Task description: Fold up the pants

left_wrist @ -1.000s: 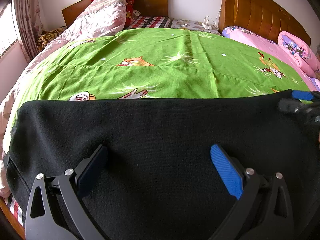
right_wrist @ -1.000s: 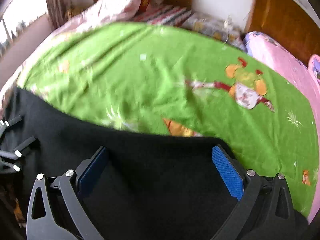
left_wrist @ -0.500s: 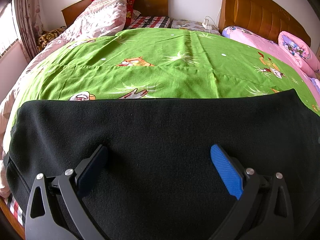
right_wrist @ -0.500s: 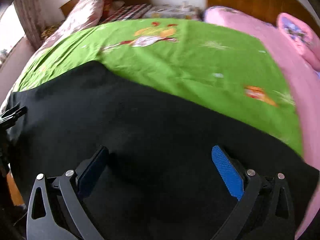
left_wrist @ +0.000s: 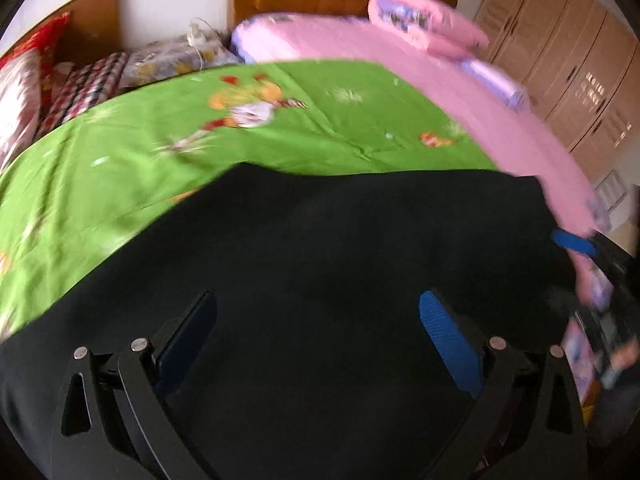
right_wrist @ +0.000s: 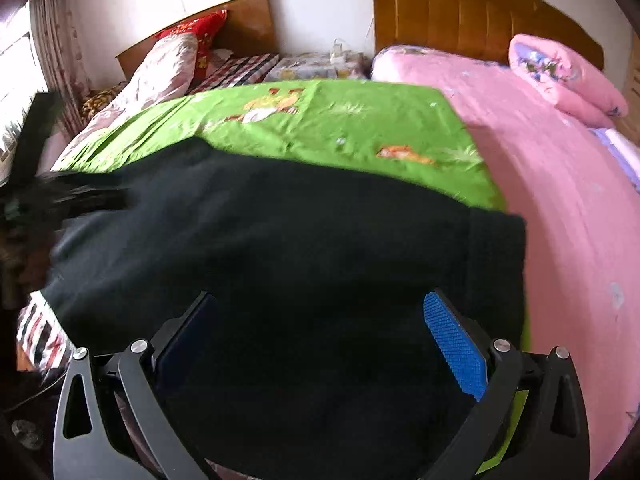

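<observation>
Both jaws gape over pants (left_wrist: 340, 280).

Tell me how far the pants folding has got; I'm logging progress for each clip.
Done: the black pants lie spread flat as a broad block across the green sheet; how many folds are already in cannot be told. In hand: nothing; the left gripper and the right gripper both hang open over the cloth. Left: at least gripping an edge and folding it over.
</observation>
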Demonstrator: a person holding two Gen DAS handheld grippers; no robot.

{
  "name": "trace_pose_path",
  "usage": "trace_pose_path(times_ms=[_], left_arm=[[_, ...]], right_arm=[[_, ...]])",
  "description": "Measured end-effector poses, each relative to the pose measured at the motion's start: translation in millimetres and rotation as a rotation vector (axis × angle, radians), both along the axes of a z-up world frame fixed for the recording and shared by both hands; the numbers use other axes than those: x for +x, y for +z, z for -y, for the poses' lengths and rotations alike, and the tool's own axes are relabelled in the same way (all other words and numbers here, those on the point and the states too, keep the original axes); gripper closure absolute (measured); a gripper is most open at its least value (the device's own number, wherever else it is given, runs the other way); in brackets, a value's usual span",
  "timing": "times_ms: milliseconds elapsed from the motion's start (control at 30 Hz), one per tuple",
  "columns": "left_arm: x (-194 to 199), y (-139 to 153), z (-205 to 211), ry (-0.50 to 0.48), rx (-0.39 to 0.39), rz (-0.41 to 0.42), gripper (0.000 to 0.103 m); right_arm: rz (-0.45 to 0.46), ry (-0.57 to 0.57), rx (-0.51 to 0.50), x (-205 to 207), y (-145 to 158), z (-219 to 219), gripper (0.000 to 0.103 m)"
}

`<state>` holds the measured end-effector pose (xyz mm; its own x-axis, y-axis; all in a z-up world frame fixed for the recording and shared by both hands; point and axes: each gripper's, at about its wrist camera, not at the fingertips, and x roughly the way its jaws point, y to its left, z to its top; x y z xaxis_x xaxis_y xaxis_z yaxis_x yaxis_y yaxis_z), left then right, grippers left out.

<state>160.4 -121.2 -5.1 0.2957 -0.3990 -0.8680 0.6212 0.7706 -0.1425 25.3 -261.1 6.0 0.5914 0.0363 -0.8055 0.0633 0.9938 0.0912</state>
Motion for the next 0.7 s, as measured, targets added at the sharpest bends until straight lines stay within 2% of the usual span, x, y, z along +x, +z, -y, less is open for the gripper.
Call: trace_pose_path(times_ms=[33,100,133,167,267,333,600,667,700], left_arm=[[9.5,-12.6,16.4,0.008,0.039,-0.004,0.003],[20.3,-27.5,30.3,0.021,0.070,0.008,0.002],[21.5,-32.6,35.7,0.027,0.106,0.098,0.001],[22.5,-36.7,37.3,0.026,0.123,0.139,0.001],[31.3,-35.2,31.3,0.036,0.090,0.127,0.001],[32.8,-36.4,33.5,0.038,0.102,0.136,0.001],[31.5,-38.2,31.5,0.046,0.090,0.145,0.001],[31.0,-36.2,28.5,0.045,0.066,0.139,0.002],[29.2,-34.1,25.7,0.048,0.052,0.137,0.002]], right_arm=[[-0.011,0.018,-0.009,-1.2,-4.1,-4.0,0.004],[-0.040,0.026,0.007,-5.7,-12.8,-6.0,0.004],[-0.096,0.043,-0.016,-6.6,-25.0,-9.5,0.004],[-0.083,0.086,-0.066,-12.8,-29.9,-14.6,0.004],[-0.038,0.136,0.012,-27.8,-31.2,0.0,0.005],[-0.018,0.169,-0.007,-34.9,-32.2,-1.0,0.006],[0.002,0.147,-0.027,-41.2,-30.0,-6.0,0.006],[0.004,0.121,-0.085,-40.6,-23.3,-12.0,0.006],[0.020,0.074,-0.143,-42.8,-12.9,-16.0,0.006]])
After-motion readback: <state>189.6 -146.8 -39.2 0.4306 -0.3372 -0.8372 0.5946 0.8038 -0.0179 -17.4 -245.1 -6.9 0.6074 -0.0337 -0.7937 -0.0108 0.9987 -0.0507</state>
